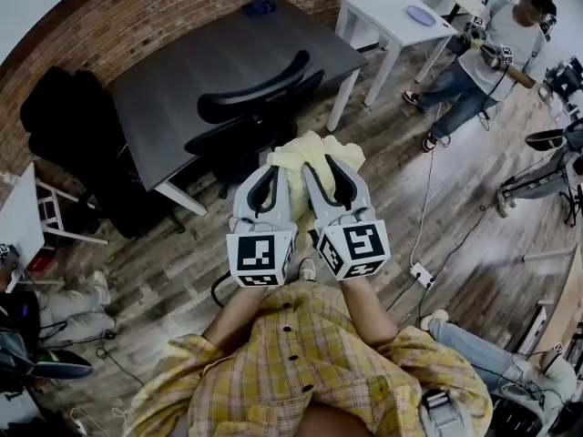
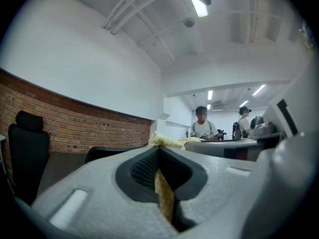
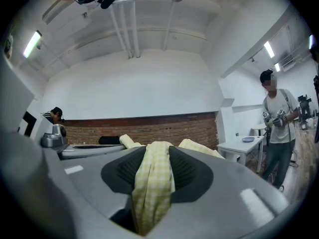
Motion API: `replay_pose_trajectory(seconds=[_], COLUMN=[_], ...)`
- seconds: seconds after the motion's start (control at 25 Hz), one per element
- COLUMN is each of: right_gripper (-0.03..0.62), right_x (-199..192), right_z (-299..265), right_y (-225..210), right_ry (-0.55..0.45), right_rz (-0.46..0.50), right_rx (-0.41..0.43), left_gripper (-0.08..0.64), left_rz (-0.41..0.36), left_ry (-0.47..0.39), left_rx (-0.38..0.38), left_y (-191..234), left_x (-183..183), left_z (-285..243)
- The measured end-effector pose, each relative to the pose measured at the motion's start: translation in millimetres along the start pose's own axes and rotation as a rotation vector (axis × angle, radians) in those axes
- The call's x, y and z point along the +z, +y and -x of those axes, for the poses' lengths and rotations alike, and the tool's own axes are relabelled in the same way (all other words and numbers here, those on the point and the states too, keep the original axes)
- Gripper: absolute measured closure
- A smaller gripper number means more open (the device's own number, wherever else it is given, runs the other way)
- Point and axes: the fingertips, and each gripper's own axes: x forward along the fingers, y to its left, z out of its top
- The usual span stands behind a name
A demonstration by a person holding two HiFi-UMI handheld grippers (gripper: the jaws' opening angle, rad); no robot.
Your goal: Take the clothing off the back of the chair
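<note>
A pale yellow checked garment (image 1: 314, 156) hangs bunched between my two grippers, in front of the black office chair (image 1: 250, 121). My left gripper (image 1: 271, 173) is shut on a thin fold of the cloth (image 2: 163, 195), pinched between its dark pads. My right gripper (image 1: 330, 167) is shut on a thicker bunch of the same cloth (image 3: 153, 183), which fills the gap between its pads. Both grippers are held side by side and point level. In the head view the garment looks clear of the chair back, though whether they still touch I cannot tell.
A dark grey table (image 1: 219, 71) stands behind the chair against a brick wall (image 1: 137, 16). A white table (image 1: 401, 21) is at the back right. A person (image 1: 483, 62) stands at the far right, another sits at the left edge. Cables and a power strip (image 1: 421, 274) lie on the wooden floor.
</note>
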Motion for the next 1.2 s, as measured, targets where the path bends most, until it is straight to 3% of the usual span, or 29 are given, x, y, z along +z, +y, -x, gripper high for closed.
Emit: replay_pose_trajectory(seconds=[1.2], right_gripper=[0.442], right_x=[-5], right_z=[-11], right_y=[-4], right_ry=[-0.011], right_rz=[0.038], right_rx=[0.011], left_gripper=[0.56], left_rz=[-0.018], left_ry=[0.014], left_rx=[-0.001], left_y=[1], left_x=[-10], left_z=[-12])
